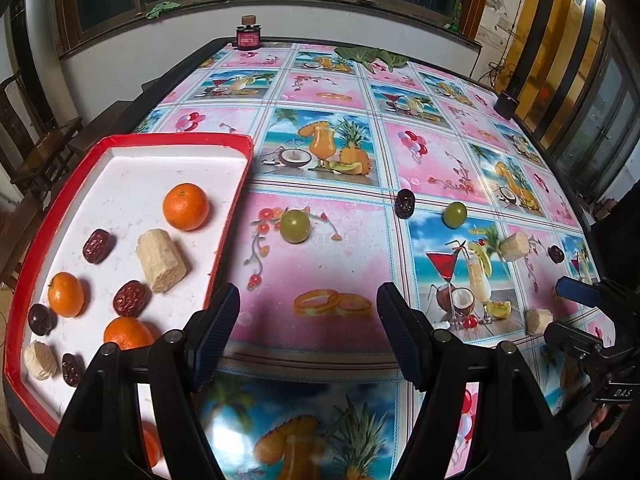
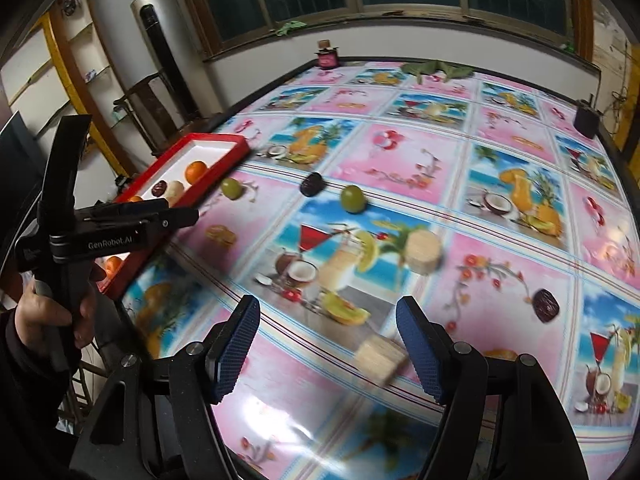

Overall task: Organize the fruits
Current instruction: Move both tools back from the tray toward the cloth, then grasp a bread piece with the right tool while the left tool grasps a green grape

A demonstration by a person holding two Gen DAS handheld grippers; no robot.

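A red tray point(image 1: 236, 184) with a white floor holds oranges point(image 1: 186, 207), red dates point(image 1: 131, 298) and cane pieces point(image 1: 161, 261). My left gripper point(image 1: 310, 316) hovers open and empty beside the tray's near right corner. Loose on the cloth lie two green fruits point(image 1: 295, 226) point(image 1: 455, 214), dark dates point(image 1: 405, 203) and cane pieces point(image 1: 514, 246). My right gripper point(image 2: 328, 344) is open above the table; a blurred cane piece point(image 2: 380, 356) lies below, just inside its right finger, not gripped. Farther off lie another cane piece point(image 2: 422, 252) and a date point(image 2: 546, 305).
The table point(image 1: 360, 184) carries a pink and blue fruit-print cloth. A small red jar point(image 1: 249, 36) and green leaves point(image 1: 370, 56) sit at the far edge, a dark cup point(image 1: 506, 105) at the far right. A hand point(image 2: 48, 312) holds the left gripper point(image 2: 180, 214).
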